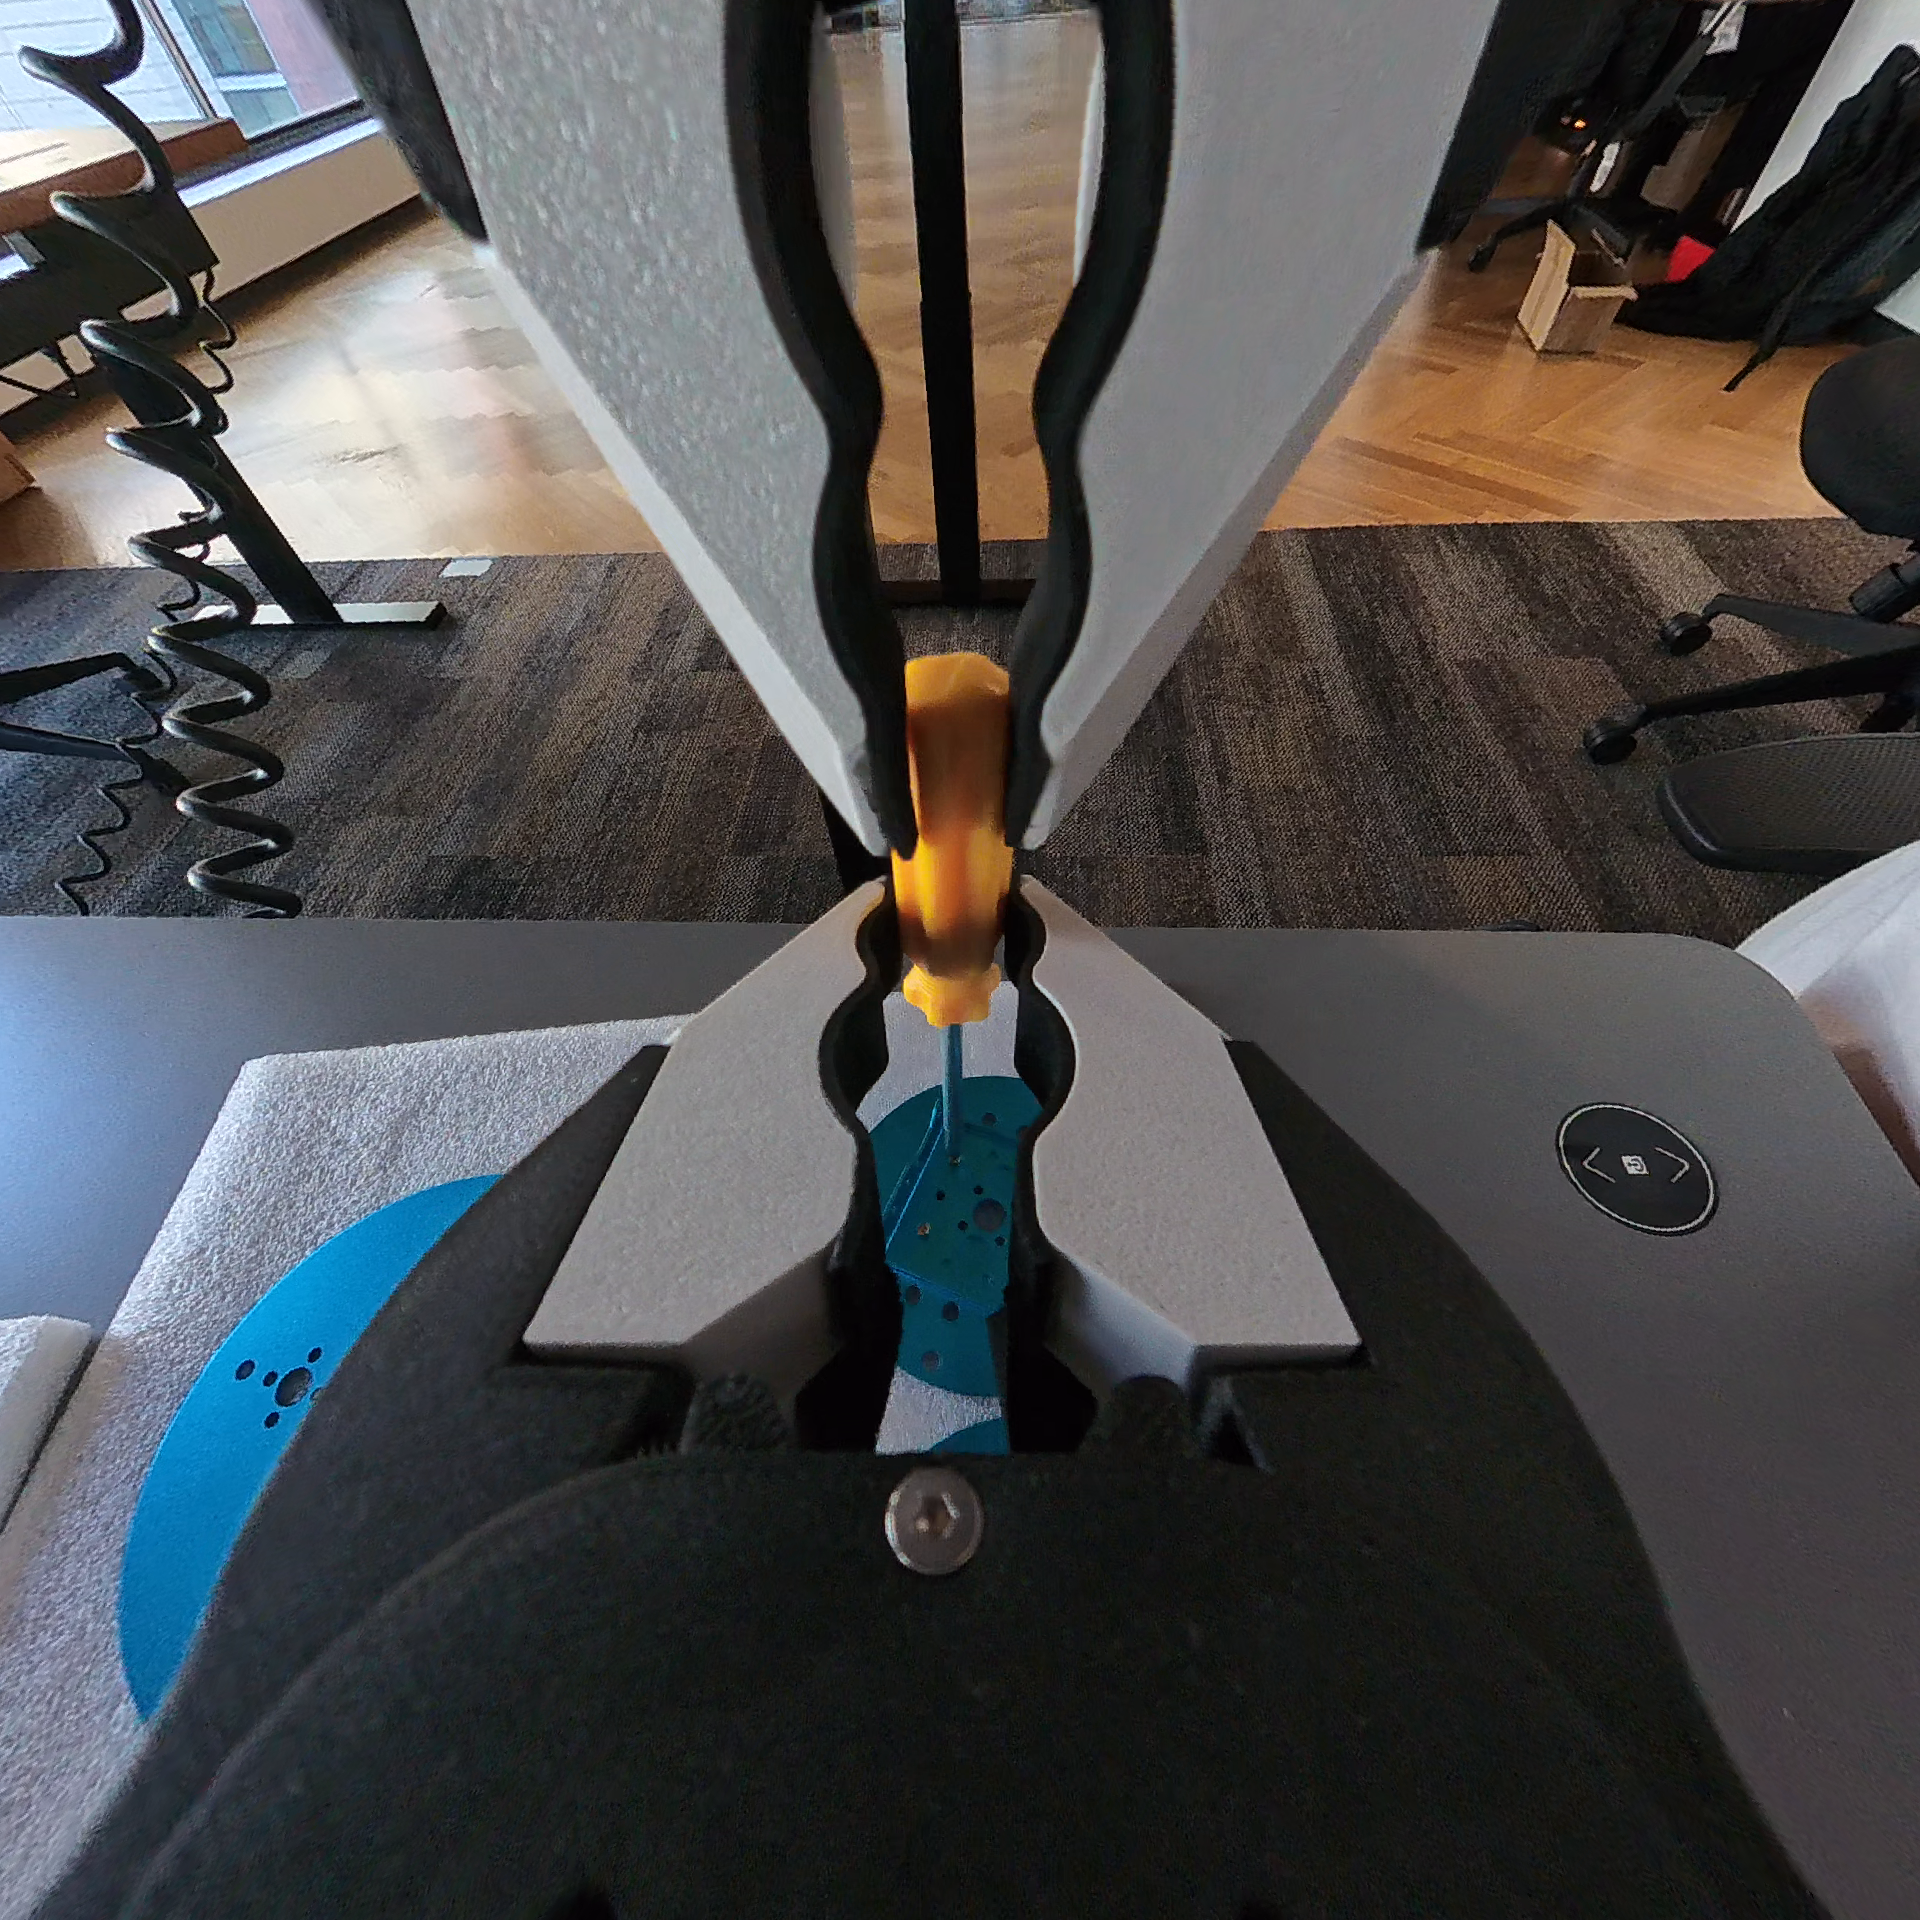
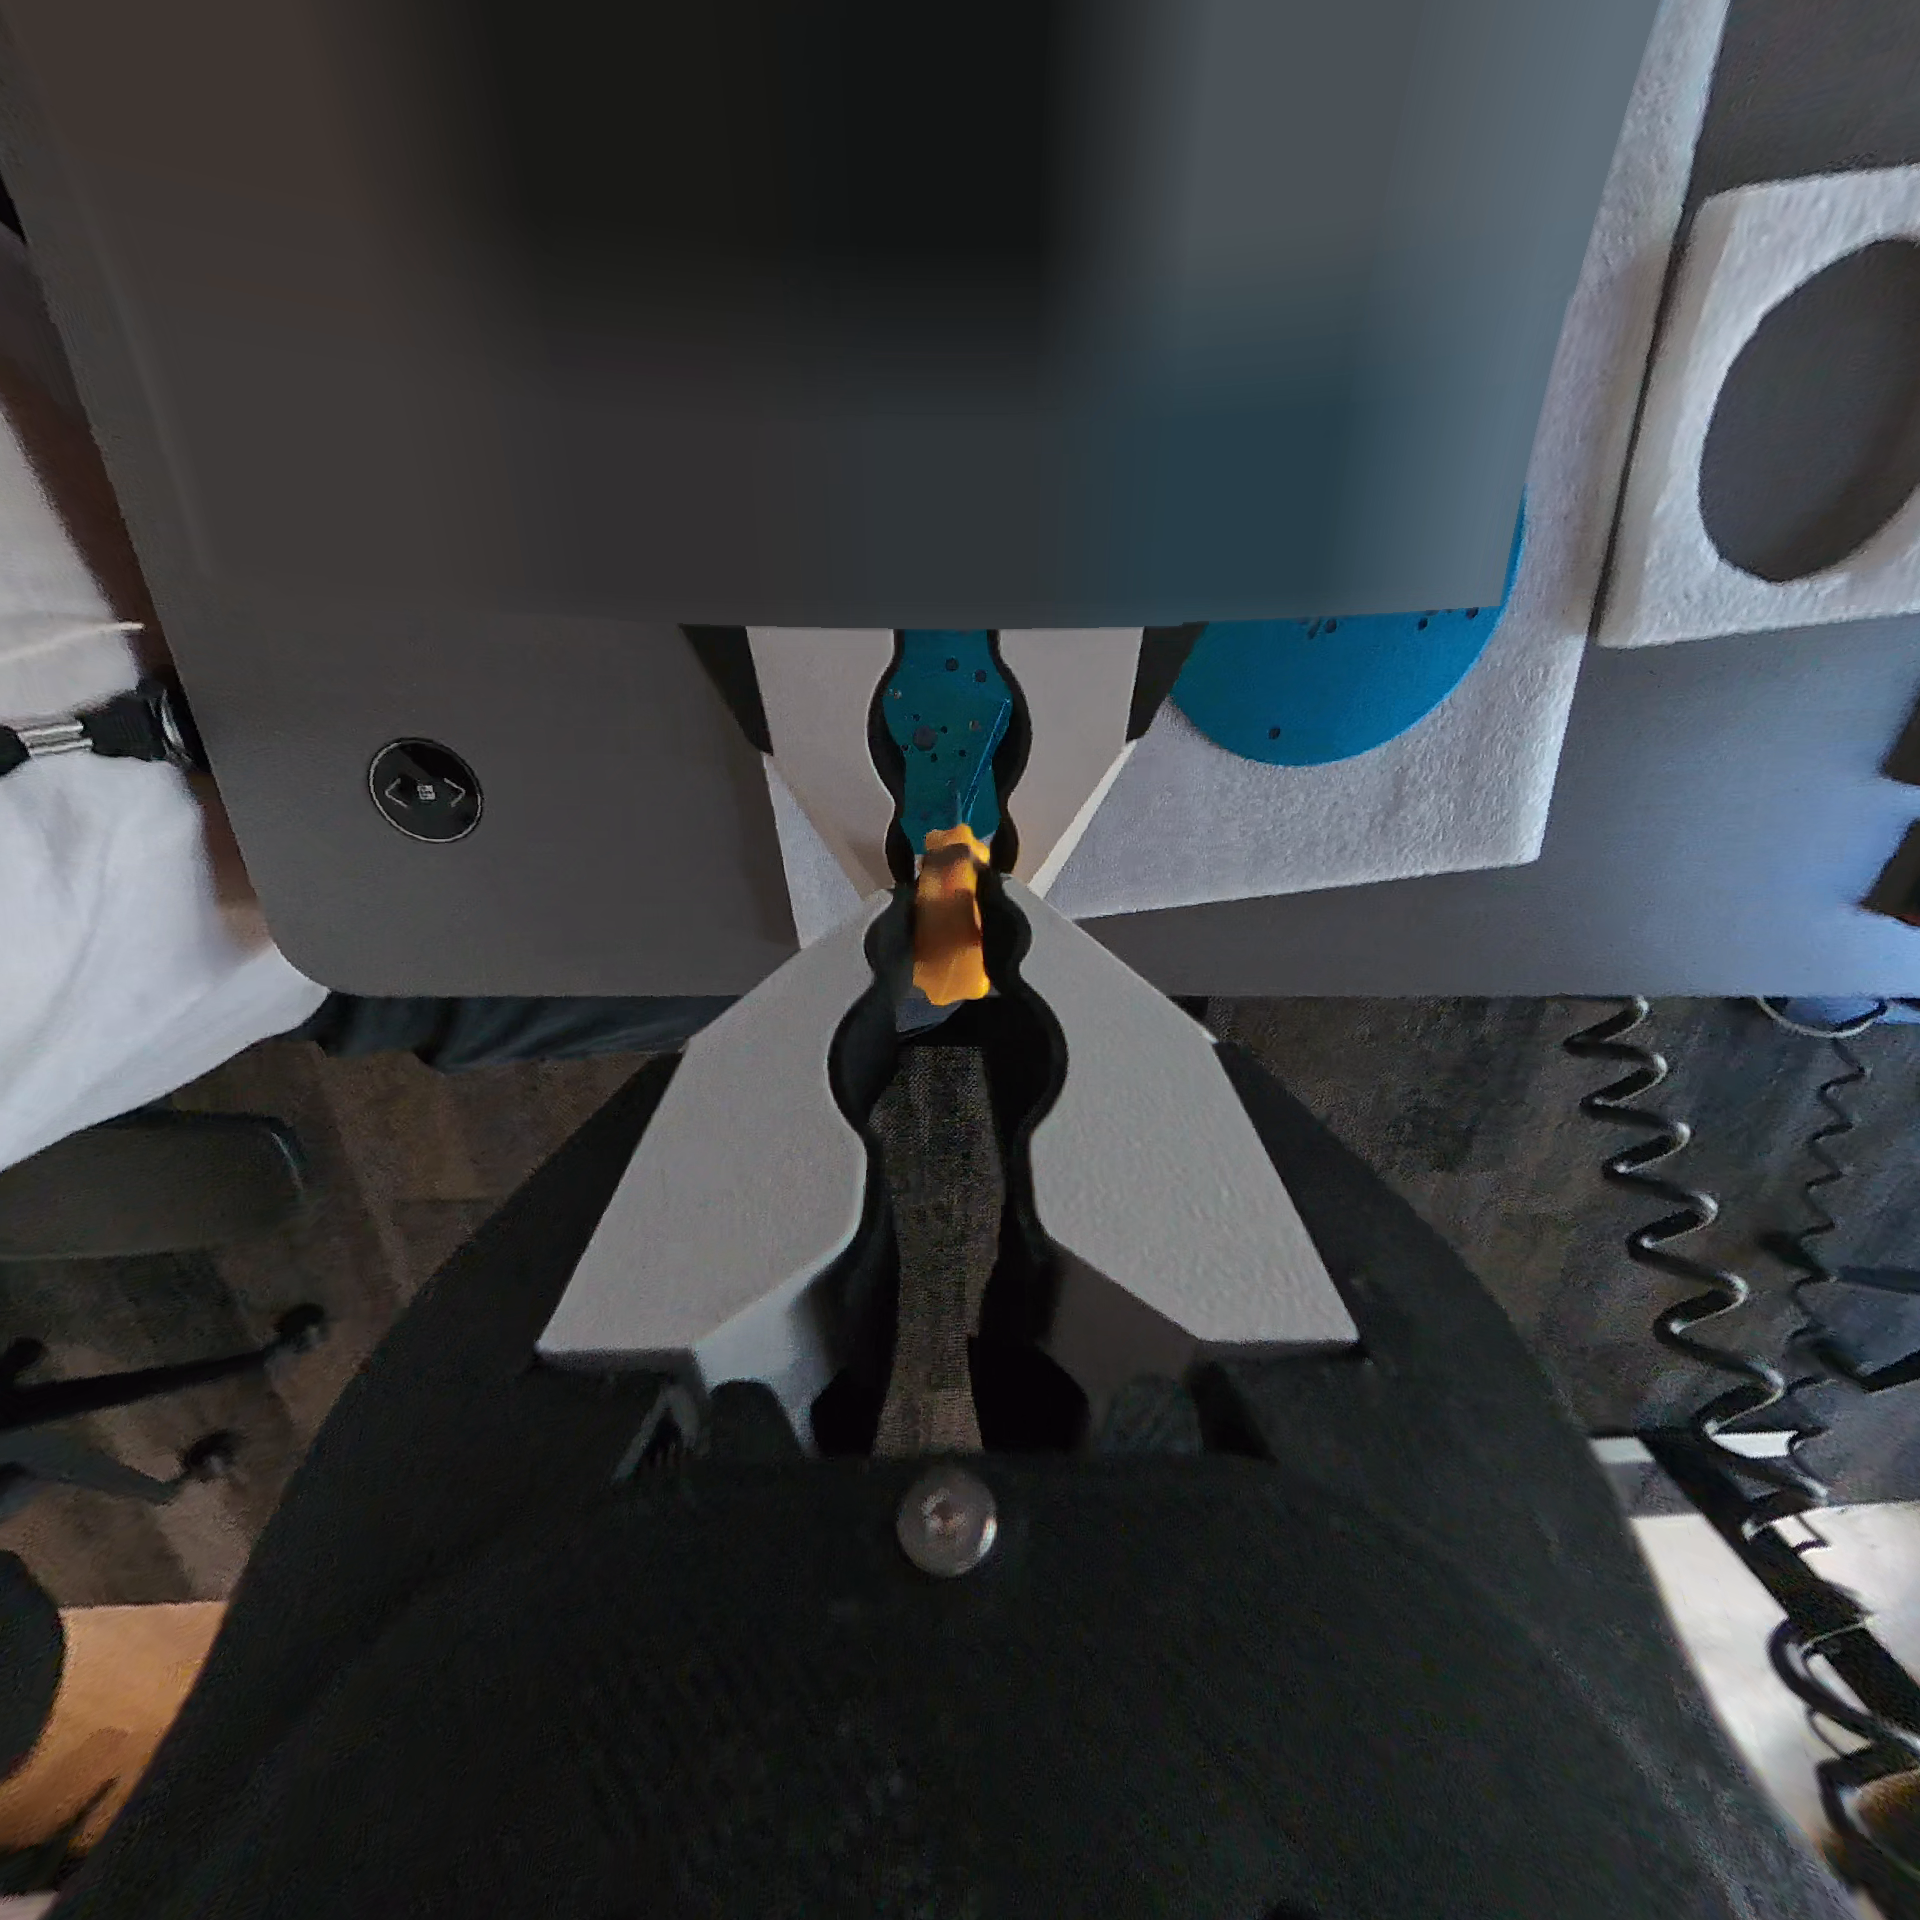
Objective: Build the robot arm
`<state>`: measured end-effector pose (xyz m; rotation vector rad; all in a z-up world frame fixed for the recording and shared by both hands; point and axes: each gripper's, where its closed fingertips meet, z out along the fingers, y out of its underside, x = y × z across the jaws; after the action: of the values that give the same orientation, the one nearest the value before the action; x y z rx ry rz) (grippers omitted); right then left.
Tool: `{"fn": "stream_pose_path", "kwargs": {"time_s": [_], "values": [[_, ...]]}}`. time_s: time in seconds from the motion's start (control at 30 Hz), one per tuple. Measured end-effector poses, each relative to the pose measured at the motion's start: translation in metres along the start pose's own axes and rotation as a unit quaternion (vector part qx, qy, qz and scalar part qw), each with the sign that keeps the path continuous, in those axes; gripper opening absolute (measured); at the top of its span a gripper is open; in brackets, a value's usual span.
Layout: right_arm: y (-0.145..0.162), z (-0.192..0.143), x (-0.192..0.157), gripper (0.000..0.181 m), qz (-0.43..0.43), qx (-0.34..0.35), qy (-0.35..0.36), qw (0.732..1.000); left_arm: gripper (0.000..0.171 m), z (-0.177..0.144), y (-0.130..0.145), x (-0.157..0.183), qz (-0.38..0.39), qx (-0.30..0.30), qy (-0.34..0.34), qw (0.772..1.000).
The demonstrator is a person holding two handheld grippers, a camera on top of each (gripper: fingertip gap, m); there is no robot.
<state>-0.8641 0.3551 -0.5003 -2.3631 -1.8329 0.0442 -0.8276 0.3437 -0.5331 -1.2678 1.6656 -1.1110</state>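
Observation:
A small screwdriver with an orange handle [image 1: 956, 748] stands upright. Its thin shaft points down to a blue metal bracket with holes [image 1: 951, 1236]. The tip sits at a hole in the bracket. My left gripper [image 1: 951, 914] is shut on the lower part of the handle. My right gripper [image 1: 956, 836] comes from the far side and is shut on the handle just above it. In the right wrist view, the right gripper [image 2: 951, 909] pinches the handle [image 2: 945, 935], the left gripper [image 2: 951, 831] faces it, and the bracket [image 2: 940, 727] shows beyond.
The bracket lies on a white foam sheet [image 1: 364, 1122] on a grey desk [image 1: 1558, 1039], next to a blue disc with holes [image 1: 239, 1455]. The desk has a round control button [image 1: 1634, 1167]. A foam block with a round cut-out [image 2: 1818, 260], a coiled cable [image 1: 187, 623] and an office chair [image 1: 1818, 675] are nearby. My right fingertips sit around 5 cm from my left ones. From either gripper's tips it is about 20 cm to the round control button [image 1: 1634, 1167].

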Motion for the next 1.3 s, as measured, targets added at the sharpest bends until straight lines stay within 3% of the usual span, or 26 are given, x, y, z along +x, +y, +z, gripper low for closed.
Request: {"fn": "stream_pose_path", "kwargs": {"time_s": [0.1, 0.23, 0.37, 0.67, 0.87, 1.03, 1.2, 1.3], "values": [[0.0, 0.0, -0.003, 0.012, 0.001, 0.01, 0.005, 1.0, 0.017, 0.0, 0.0, 0.002, 0.01, 0.001, 0.007, 1.0], [0.002, -0.004, -0.001, 0.023, -0.094, 0.032, 0.017, 0.995, 0.017, 0.002, 0.0, 0.002, 0.016, -0.002, 0.01, 1.0], [0.013, -0.003, 0.0, 0.017, -0.12, 0.008, 0.009, 0.993, 0.017, 0.001, 0.0, 0.002, 0.013, 0.0, 0.011, 1.0], [0.008, -0.001, 0.0, 0.024, -0.122, 0.018, 0.014, 0.992, 0.017, 0.0, 0.001, 0.003, 0.016, -0.004, 0.016, 1.0], [0.005, -0.002, -0.002, 0.019, -0.12, 0.028, 0.005, 0.992, 0.017, 0.001, 0.001, 0.002, 0.016, -0.004, 0.017, 1.0], [0.006, -0.002, -0.001, 0.019, -0.067, 0.019, 0.0, 0.998, 0.017, 0.001, 0.0, 0.002, 0.011, -0.004, 0.014, 1.0], [0.007, -0.002, 0.002, 0.017, 0.062, 0.02, 0.008, 0.998, 0.015, 0.003, 0.002, 0.0, 0.011, -0.011, 0.002, 1.0], [0.009, -0.002, 0.002, 0.018, 0.093, 0.013, 0.022, 0.995, 0.015, 0.004, 0.002, 0.001, 0.011, -0.012, 0.002, 1.0]]}}
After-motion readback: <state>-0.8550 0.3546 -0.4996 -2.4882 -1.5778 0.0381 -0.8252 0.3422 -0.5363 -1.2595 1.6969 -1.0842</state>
